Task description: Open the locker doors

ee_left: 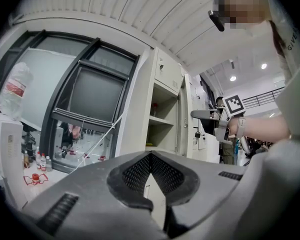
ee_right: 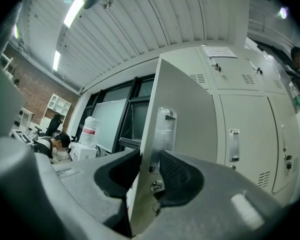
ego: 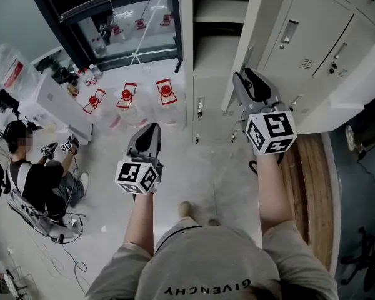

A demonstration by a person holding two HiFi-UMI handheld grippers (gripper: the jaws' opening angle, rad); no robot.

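On locker door (ee_right: pixel 187 109) edge, right claw (ee_right: pixel 148 164) tight, clear only close-up; left claw (ee_left: pixel 151 176) closed, empty.

Left claw (ego: pixel 151 129) in mid-air over pale floor (ego: pixel 219 174), marker cube facing up toward camera. Right claw (ego: pixel 244 75) against free edge of open locker door (ego: pixel 255 24); grip not resolvable from this angle. Door stands out from locker bank (ego: pixel 312 55); neighbouring doors shut. Open compartment just left of door, shelf (ego: pixel 215 19) visible inside. Three red-capped water jugs (ego: pixel 126 99) on floor below window. Seated person (ego: pixel 37 174) far left. Wooden strip (ego: pixel 309 186) along locker base.
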